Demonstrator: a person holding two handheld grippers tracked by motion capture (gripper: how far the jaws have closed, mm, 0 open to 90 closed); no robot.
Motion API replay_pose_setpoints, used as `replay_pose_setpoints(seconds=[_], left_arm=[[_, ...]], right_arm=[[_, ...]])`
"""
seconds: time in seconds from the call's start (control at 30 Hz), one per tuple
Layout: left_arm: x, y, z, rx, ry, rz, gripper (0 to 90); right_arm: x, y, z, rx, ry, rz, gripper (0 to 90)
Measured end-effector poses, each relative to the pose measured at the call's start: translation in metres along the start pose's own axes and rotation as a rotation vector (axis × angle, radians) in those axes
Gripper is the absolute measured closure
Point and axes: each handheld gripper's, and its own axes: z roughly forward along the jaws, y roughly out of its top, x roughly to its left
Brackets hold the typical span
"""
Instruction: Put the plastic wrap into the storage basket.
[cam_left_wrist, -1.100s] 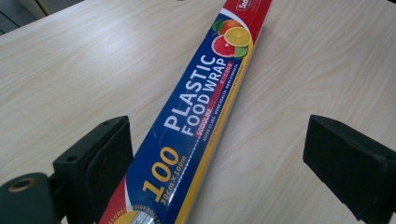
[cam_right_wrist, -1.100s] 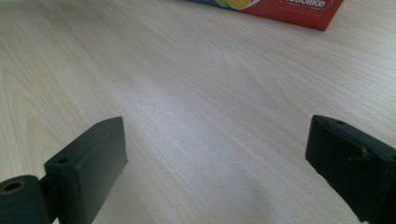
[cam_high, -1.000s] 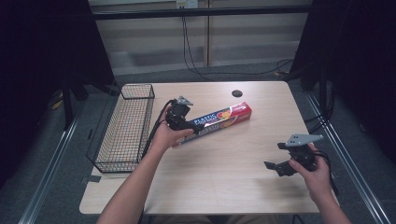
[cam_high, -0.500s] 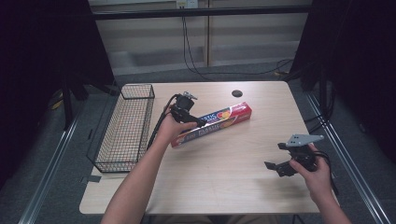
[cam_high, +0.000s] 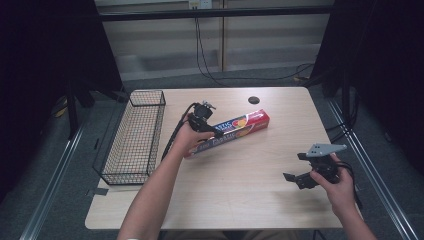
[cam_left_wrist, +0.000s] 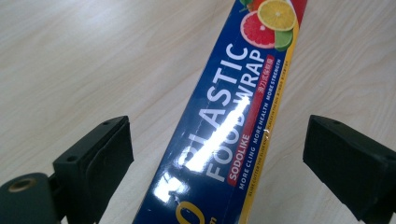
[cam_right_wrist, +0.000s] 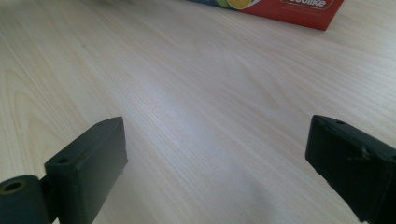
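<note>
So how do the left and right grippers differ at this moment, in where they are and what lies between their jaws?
The left gripper is over the plastic wrap box, its jaws straddling the box with a gap on either side; the right gripper has bare table between its jaws. The left gripper sits mid-table near the wire basket; the right gripper is at the near right, away from the box. Both are open and grip nothing.

The left gripper (cam_high: 207, 119) is held out on a stretched forearm, jaws spread wide and tipped downward. The right gripper (cam_high: 299, 169) sits low near the person, jaws wide apart.
</note>
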Motion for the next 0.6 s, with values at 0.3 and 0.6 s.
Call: replay_pose_setpoints(seconds=[0.3, 0.6], left_arm=[[0.000, 0.001, 0.012, 0.029, -0.016, -0.013, 9.7], [0.001, 0.004, 0.017, 0.069, -0.008, 0.005, 11.2]], right_arm=[[0.001, 0.000, 0.001, 0.005, 0.002, -0.002, 5.0], [0.001, 0.000, 0.001, 0.003, 0.007, -0.007, 5.0]])
